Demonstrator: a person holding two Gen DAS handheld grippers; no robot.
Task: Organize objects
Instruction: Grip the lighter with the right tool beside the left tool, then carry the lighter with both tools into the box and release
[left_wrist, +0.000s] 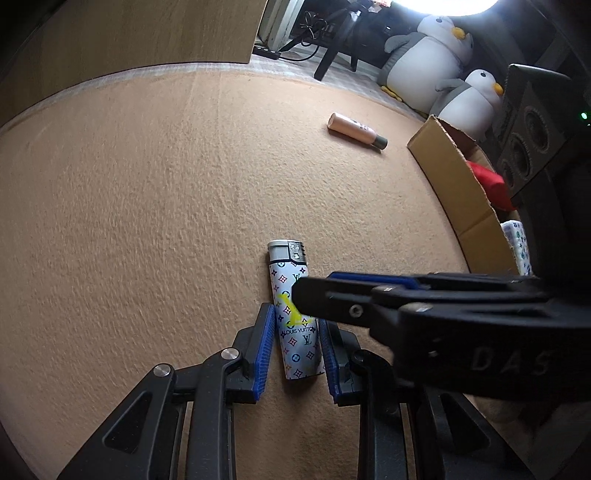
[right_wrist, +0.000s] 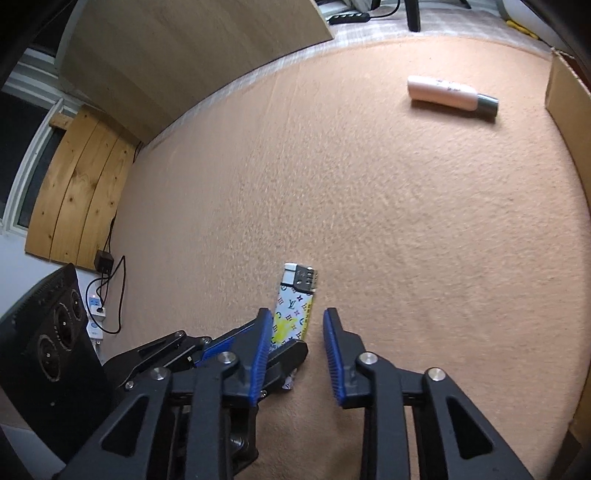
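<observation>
A white lighter (left_wrist: 282, 280) with a coloured monogram print and a silver cap lies on the orange carpet. My left gripper (left_wrist: 295, 321) is shut on its lower body, a blue pad against each long side. My right gripper (left_wrist: 306, 299) reaches in from the right, its tip over the middle of the lighter. In the right wrist view the lighter (right_wrist: 295, 299) shows between the right gripper (right_wrist: 296, 314) fingers. It sits close to the left pad, and a gap shows at the right pad. The left gripper (right_wrist: 280, 354) crosses below it. A pink bottle (left_wrist: 356, 132) (right_wrist: 447, 92) with a grey cap lies farther off.
An open cardboard box (left_wrist: 450, 177) (right_wrist: 565, 88) stands at the carpet's right edge, with a red item (left_wrist: 487, 181) inside. Behind it are two plush penguins (left_wrist: 432, 48) and a black speaker (left_wrist: 524, 147). A wooden board (right_wrist: 184, 48) leans at the back left, and a second speaker (right_wrist: 51, 332) stands lower left.
</observation>
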